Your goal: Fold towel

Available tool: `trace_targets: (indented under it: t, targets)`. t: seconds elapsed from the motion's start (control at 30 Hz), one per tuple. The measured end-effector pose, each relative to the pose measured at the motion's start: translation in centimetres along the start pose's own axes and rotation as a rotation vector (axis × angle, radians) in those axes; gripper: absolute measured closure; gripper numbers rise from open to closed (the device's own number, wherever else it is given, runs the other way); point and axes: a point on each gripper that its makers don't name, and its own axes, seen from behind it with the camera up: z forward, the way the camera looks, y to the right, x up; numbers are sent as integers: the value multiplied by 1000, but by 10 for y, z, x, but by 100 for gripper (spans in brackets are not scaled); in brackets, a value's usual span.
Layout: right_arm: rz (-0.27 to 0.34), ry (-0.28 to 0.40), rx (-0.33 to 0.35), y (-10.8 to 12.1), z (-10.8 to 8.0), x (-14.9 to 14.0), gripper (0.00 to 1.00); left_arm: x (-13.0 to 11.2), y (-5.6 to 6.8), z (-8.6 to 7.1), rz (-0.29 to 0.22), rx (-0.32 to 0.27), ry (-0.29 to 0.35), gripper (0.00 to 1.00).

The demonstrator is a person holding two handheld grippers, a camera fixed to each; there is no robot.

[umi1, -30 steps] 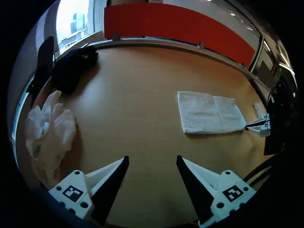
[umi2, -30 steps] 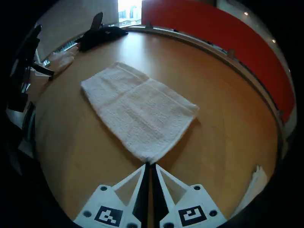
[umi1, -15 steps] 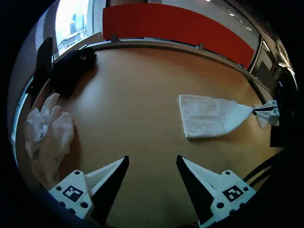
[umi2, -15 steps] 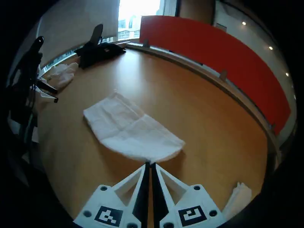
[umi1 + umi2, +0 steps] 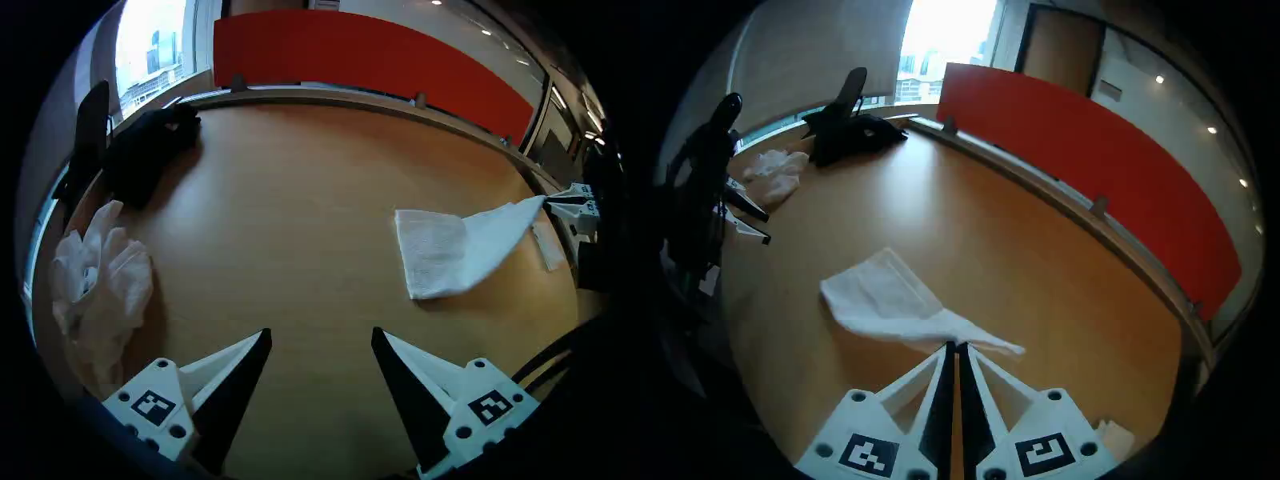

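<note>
Closest to me, my right gripper [image 5: 958,350] is closed tight, its two fingers pressed together on one corner of the towel [image 5: 880,298]. My left gripper [image 5: 320,332] hangs wide apart above the desk [image 5: 304,200], holding nothing and well away from the cloth.

From the pinched corner the towel runs away from me. The near part is raised off the wood and drawn into a taut, narrowing flap, while the far part lies flat on the desk, roughly in its middle. In the left gripper view the lifted corner stands clearly higher than the flat portion.

I judge the fold as only just begun. One corner is up, but nothing is laid over yet. What is left is to carry this corner across to the opposite edge, set it down square and let go, probably with my free gripper steadying the other side. I cannot tell whether the flat part is already doubled.

Farther off, a crumpled white cloth [image 5: 100,276] sits at the desk's edge. Beyond it lies a black bag [image 5: 148,148], and a red panel [image 5: 360,52] runs along the far rim.
</note>
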Motion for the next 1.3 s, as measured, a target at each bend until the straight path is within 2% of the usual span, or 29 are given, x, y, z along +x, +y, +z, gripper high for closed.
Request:
trace_targets:
  t: [0.2,0.5,0.83,1.0,1.3]
  targets:
    - [-13,5,-1,4,-3,5,96,1,1,0,-1,1,1,7]
    - [-35,8,35,-11,12,12,96,2,1,0,-3,-1,1,7]
    - [-84,-2,134,-58,46,27,96,5,-2,-1,-16,-7,10,7]
    - [-130,-18,200,-86,63,31,96,2,-10,-3,-25,0,8,7]
    - [-206,-57,291,-119,80,28,96,-7,-29,-10,-67,20,7,7]
